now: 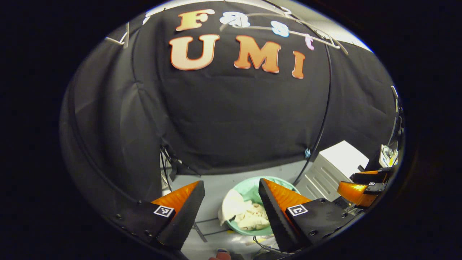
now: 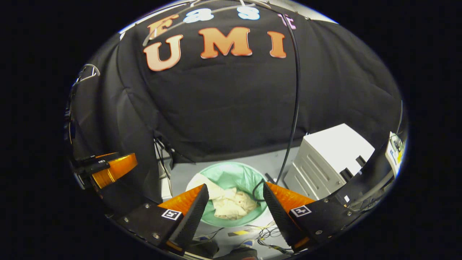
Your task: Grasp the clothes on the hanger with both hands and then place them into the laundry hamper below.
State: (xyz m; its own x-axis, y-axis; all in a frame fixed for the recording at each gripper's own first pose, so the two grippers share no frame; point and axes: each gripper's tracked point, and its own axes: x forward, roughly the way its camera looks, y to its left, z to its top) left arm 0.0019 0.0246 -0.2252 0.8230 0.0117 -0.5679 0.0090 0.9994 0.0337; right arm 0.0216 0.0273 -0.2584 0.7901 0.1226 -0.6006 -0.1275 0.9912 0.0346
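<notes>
- The left gripper [image 1: 231, 209] is held high above the floor and tilted downward, its two fingers spread wide apart with nothing gripped between them
- The right gripper [image 2: 235, 209] is held at a similar height and pitched down in the same way, its fingers likewise parted and closed on nothing
- In the left gripper view the right gripper [image 1: 362, 187] is seen off at the right edge; in the right gripper view the left gripper [image 2: 108, 169] is seen off at the left edge, the two kept well apart
- The clothes [image 2: 229, 202], a pale cream crumpled bundle, are seen lying inside the laundry hamper [image 2: 231, 175], a round tub with a light green lining, set on the grey floor [image 2: 274, 159] below both grippers
- In the left gripper view the clothes [image 1: 245, 213] are heaped toward the near left side of the laundry hamper [image 1: 249, 187], one fold draped over its rim
- A white cabinet [image 2: 330, 155] is seen standing just right of the hamper, and a black cable [image 2: 294, 119] hangs down the wall toward it
</notes>
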